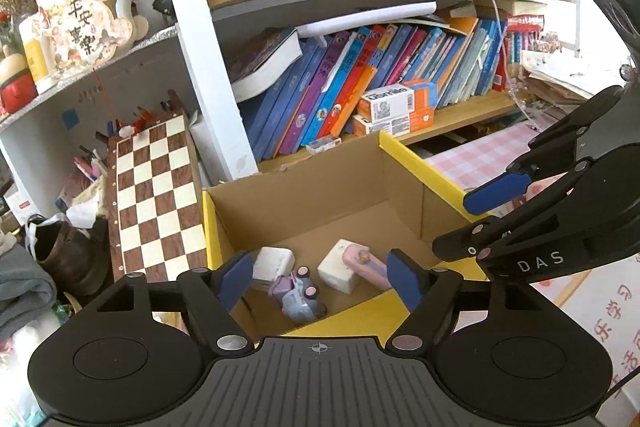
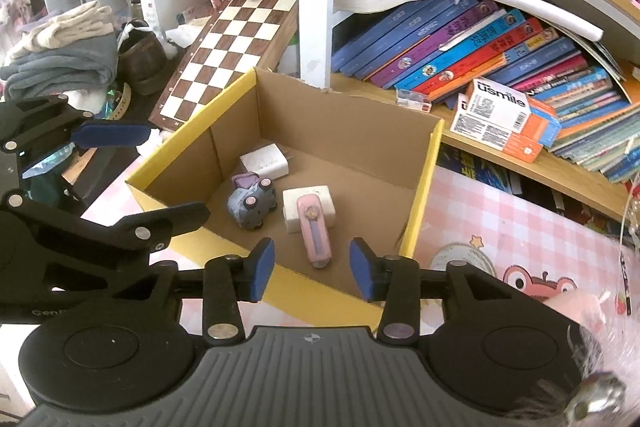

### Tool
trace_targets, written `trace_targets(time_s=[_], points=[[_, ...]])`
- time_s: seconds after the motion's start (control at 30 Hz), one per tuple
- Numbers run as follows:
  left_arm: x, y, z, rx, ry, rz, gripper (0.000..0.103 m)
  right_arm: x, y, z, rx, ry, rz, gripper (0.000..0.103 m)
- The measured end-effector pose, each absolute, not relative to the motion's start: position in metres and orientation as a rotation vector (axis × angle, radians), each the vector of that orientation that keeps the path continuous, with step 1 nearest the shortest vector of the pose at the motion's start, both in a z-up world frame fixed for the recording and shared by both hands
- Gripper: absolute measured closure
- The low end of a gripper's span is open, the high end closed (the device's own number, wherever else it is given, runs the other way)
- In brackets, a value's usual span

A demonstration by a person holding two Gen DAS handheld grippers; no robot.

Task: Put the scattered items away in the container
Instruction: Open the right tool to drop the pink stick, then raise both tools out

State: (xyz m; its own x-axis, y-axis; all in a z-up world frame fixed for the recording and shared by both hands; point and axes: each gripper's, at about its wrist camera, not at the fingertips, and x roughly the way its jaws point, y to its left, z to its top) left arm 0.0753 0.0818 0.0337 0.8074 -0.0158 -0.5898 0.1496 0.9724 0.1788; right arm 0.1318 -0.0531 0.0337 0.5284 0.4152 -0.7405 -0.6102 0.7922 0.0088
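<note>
The cardboard box (image 2: 424,163) with yellow rims sits on the pink checked worktop (image 2: 500,219) in front of the bookshelf (image 2: 460,95). Four items lie on its floor: a white charger (image 2: 266,159), a grey-purple toy car (image 2: 253,202), a white block (image 2: 308,206) and a pink clip-like piece (image 2: 315,234) resting against that block. The left gripper (image 1: 320,277) hovers above the near rim with its fingers wide and nothing between them. The right gripper (image 2: 312,269) also hangs over the near rim, fingers apart at a moderate gap, empty; the pink piece lies below, clear of the pads. No further loose items can be seen on the visible worktop, apart from a blurred pink object (image 2: 576,307) at the right gripper's edge that cannot be identified. Judgement: tidying appears nearly or fully complete.
</note>
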Motion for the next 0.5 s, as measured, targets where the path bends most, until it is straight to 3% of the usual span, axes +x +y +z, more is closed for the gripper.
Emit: trace_targets(time_s=[0.5], points=[[0.053,0.071,0.04,0.21,0.633,-0.066,0.015,0.105,-0.082,0.035,-0.207,0.799,0.575,0.035]])
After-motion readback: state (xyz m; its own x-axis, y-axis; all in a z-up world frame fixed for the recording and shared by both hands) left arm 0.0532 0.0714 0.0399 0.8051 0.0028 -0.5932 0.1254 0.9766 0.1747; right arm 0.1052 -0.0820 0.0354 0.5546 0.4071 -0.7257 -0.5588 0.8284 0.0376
